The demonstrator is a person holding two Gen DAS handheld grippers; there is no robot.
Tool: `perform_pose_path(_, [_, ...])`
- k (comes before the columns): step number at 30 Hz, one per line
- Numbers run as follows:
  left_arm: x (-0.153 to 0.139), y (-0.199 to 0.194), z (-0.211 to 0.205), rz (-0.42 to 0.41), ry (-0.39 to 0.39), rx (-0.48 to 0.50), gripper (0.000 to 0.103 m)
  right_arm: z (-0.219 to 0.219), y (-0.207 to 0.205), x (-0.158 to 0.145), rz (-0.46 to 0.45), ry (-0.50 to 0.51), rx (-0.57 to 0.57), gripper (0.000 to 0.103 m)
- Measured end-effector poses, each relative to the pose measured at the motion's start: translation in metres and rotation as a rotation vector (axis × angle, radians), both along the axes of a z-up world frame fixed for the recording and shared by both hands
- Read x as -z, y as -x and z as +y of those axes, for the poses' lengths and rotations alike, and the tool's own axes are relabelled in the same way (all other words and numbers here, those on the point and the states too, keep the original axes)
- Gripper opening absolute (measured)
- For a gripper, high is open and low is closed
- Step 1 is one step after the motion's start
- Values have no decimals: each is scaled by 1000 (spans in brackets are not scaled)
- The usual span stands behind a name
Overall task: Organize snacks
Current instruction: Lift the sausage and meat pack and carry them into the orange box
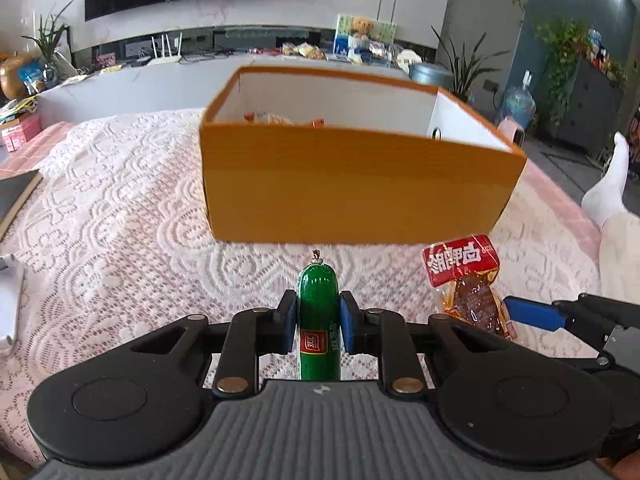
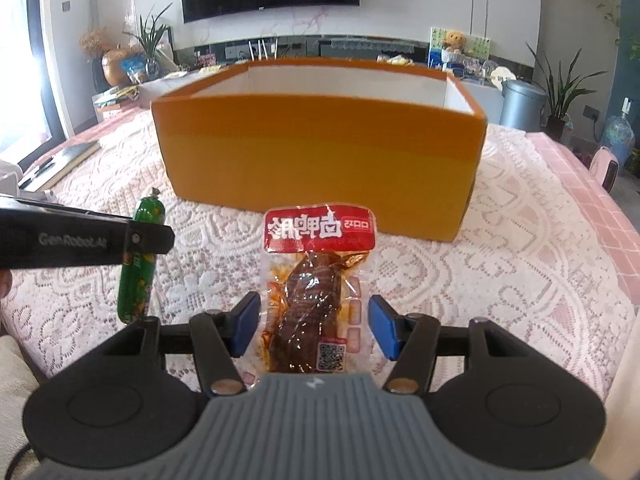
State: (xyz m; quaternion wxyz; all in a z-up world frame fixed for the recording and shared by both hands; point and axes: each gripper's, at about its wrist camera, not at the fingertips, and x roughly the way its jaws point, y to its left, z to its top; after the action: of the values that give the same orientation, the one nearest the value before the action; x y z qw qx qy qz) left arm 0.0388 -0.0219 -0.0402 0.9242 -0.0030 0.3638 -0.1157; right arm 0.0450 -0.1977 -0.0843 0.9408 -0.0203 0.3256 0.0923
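Note:
My left gripper [image 1: 318, 322] is shut on a green sausage [image 1: 319, 316] with a red label, in front of the orange box [image 1: 352, 184]; the sausage also shows in the right wrist view [image 2: 140, 256], lifted off the cloth. My right gripper [image 2: 314, 326] is open, its blue pads on either side of a clear packet of braised meat with a red top [image 2: 316, 280] lying on the lace cloth; the pads do not press it. The packet also shows in the left wrist view [image 1: 468, 284]. The orange box [image 2: 320, 152] holds some snacks [image 1: 280, 119].
The lace tablecloth [image 1: 120, 240] covers a pink table. A dark notebook [image 2: 60, 164] lies at the left edge. A white device [image 1: 8, 300] sits at the far left. A person's white-socked leg [image 1: 612, 184] is at the right.

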Motion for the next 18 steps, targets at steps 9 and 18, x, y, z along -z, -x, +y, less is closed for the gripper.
perform_pose_path(9, [-34, 8, 8, -74, 34, -4, 24, -5, 7, -31, -60, -30, 5, 57])
perform_pose_path(18, [-67, 2, 13, -132, 49, -3, 24, -3, 8, -76, -173, -5, -29, 57])
